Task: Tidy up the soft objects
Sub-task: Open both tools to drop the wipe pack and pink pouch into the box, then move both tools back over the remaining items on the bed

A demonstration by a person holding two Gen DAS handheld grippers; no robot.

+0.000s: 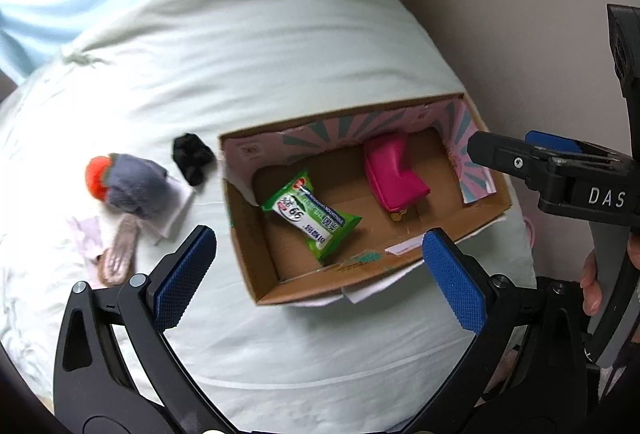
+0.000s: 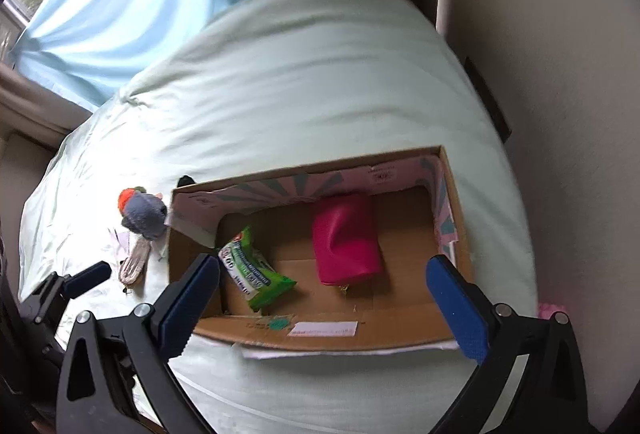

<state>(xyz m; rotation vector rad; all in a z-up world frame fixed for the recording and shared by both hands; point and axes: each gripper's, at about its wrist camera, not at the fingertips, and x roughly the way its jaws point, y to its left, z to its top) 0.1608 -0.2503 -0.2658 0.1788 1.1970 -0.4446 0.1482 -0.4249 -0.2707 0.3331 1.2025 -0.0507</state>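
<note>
An open cardboard box lies on a pale green bed. Inside it are a green wipes packet and a pink pouch. Left of the box lie a grey and orange plush toy, a black scrunchie and a hair clip. My left gripper hangs open above the box's near edge, nothing between its blue pads. My right gripper is open wide over the box, also holding nothing.
The bed cover stretches away behind the box. A wall runs along the right, curtains at the back. The right gripper's body shows at the right of the left wrist view, with a person's fingers on its handle.
</note>
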